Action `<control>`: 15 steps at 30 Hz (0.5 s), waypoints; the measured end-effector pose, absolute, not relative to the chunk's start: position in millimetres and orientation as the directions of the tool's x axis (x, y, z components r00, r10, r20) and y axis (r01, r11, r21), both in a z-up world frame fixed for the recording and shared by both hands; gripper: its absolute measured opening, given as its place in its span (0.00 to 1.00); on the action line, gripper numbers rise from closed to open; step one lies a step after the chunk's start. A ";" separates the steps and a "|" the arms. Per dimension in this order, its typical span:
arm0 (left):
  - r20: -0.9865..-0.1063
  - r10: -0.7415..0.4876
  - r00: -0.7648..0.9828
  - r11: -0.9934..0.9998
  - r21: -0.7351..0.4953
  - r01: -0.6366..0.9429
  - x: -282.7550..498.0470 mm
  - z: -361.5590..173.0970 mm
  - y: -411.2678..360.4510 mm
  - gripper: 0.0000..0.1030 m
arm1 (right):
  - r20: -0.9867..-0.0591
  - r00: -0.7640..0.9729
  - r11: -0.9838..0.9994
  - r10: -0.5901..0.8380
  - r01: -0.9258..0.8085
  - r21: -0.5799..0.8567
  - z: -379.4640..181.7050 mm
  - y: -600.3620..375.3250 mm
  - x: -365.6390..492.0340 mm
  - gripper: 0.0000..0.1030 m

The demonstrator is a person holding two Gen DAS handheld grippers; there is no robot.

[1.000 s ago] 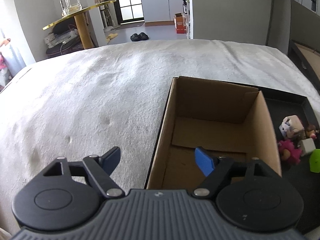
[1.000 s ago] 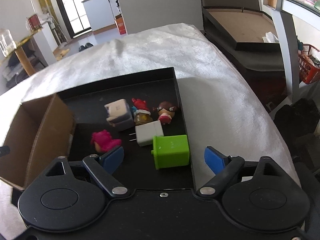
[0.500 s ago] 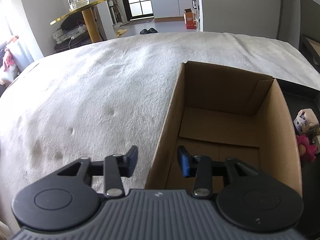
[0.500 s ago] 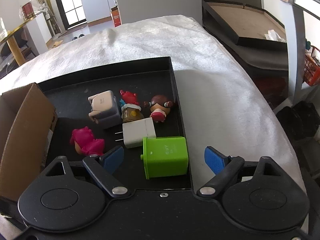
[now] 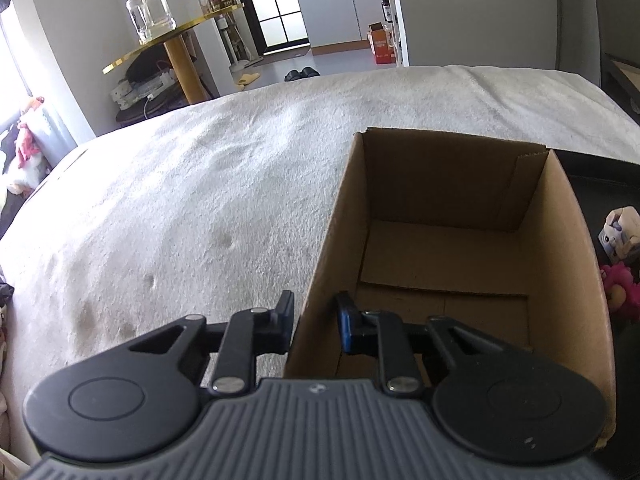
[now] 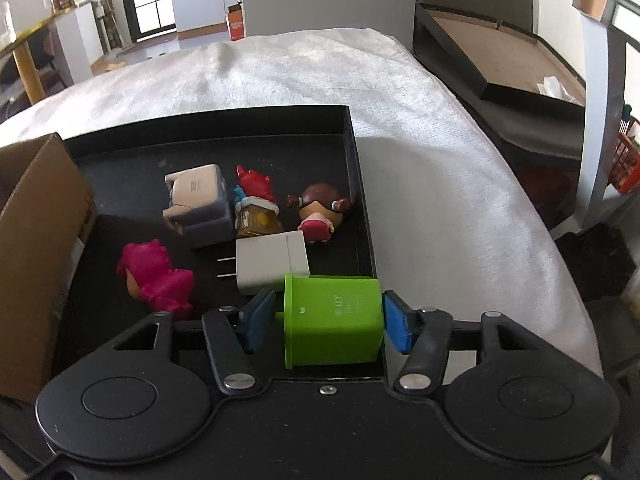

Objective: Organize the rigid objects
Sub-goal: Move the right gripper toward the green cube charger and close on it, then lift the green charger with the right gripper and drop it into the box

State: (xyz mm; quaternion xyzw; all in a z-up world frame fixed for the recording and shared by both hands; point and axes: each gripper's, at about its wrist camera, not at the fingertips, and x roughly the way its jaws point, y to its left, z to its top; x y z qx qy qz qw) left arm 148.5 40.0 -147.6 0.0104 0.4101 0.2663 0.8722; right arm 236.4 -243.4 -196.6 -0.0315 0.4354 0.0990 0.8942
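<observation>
An empty cardboard box (image 5: 440,240) stands on the white cloth, and its left wall runs between the fingers of my left gripper (image 5: 314,312). Those jaws are closing, with a slim gap still showing by the inner pad (image 5: 345,328). Beside the box (image 6: 40,240) lies a black tray (image 6: 348,120) holding a green charger block (image 6: 332,332), a white plug (image 6: 272,266), a pink figure (image 6: 154,276), a grey block figure (image 6: 198,204) and two small dolls. My right gripper (image 6: 328,314) is closing around the green block; its right pad (image 6: 396,328) is against the block, while the left pad stands a sliver off.
White cloth (image 5: 180,200) covers the whole surface around box and tray. A gold side table (image 5: 172,40) with a glass jar (image 5: 150,8) stands far left. At the far right a large black lid (image 6: 500,52) and a red basket (image 6: 628,160) sit off the table edge.
The left jaws have narrowed from wide apart to closely straddling the box's left wall. The right gripper has come down over the green block and its jaws have drawn in around it.
</observation>
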 end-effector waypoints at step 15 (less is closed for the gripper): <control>-0.702 0.447 0.555 0.878 0.224 -0.424 138.7 -146.9 39.6 0.16 | -0.733 0.660 0.973 0.165 -0.232 0.010 -169.2 -233.4 222.0 0.54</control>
